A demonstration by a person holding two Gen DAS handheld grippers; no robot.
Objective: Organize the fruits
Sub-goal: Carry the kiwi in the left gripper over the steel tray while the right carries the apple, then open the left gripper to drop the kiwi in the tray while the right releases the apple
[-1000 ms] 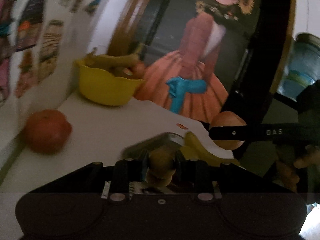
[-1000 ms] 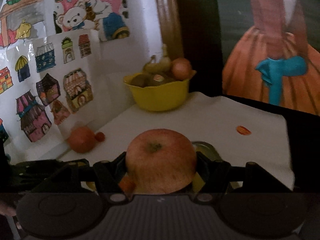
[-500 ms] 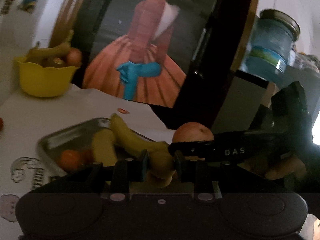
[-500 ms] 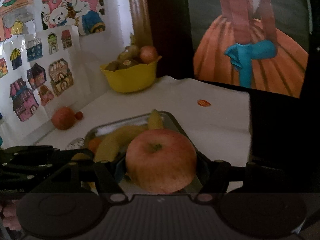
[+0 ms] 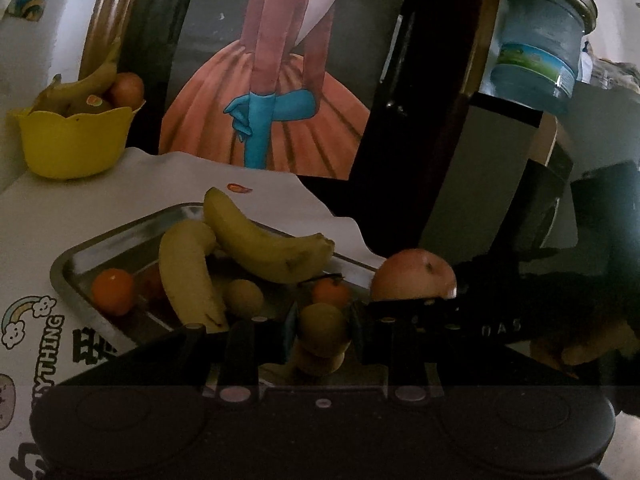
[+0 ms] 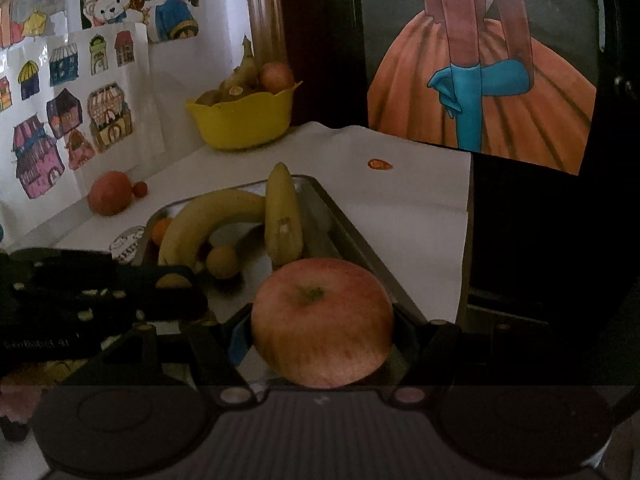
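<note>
The desk (image 6: pixel 408 184), under a white printed cloth, carries a metal tray (image 6: pixel 352 236) with two bananas (image 5: pixel 260 240), small oranges (image 5: pixel 112 292) and a small round yellowish fruit (image 5: pixel 242 298); a yellow bowl (image 6: pixel 244 124) of fruit stands well behind it. The right tongs (image 6: pixel 320 328) are clamped on an apple (image 6: pixel 322 320) at its widest sides, stem up, over the tray's near end. It looks firm, fairly heavy and smooth, so a grip across the middle suits it; it could bruise if dropped. The left tongs (image 5: pixel 322 330) are closed tight on a small greenish-yellow fruit (image 5: pixel 322 324) just above the tray's near edge, probably light and easily squashed.
</note>
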